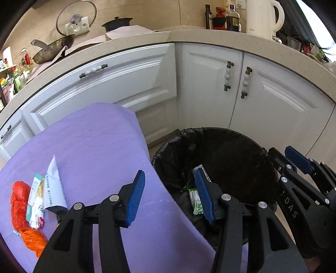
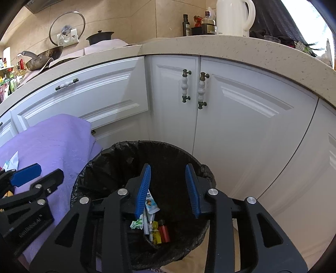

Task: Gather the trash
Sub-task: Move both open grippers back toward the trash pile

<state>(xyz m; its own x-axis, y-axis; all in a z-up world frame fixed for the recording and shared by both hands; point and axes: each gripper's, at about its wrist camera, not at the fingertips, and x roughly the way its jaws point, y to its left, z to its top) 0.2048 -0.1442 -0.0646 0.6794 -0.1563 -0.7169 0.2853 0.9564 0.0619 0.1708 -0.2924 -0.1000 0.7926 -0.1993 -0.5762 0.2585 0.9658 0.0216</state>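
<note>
A black-lined trash bin point(image 1: 210, 132) point(image 2: 147, 145) stands on the floor beside a purple cloth point(image 1: 94, 147). On the cloth's left lie a white tube point(image 1: 53, 184), small sachets point(image 1: 36, 199), a red plastic bag point(image 1: 19, 201) and an orange bag point(image 1: 33, 241). My left gripper point(image 1: 170, 195) is open and holds nothing; it straddles the cloth's edge and the bin's rim. My right gripper point(image 2: 168, 184) hangs open over the bin. Below it in the bin I see a blue-and-white tube point(image 2: 151, 204), a green wrapper point(image 2: 137, 223) point(image 1: 195, 201), a yellow wrapper point(image 2: 155, 231) and a red lighter point(image 2: 163, 231).
White cabinet doors point(image 2: 231, 126) with knobbed handles rise right behind the bin. The counter point(image 1: 231, 40) above carries a wok point(image 1: 52, 48), a glass lid, bottles and a white kettle point(image 1: 262, 19). The right gripper point(image 1: 298, 161) shows at the bin's right rim.
</note>
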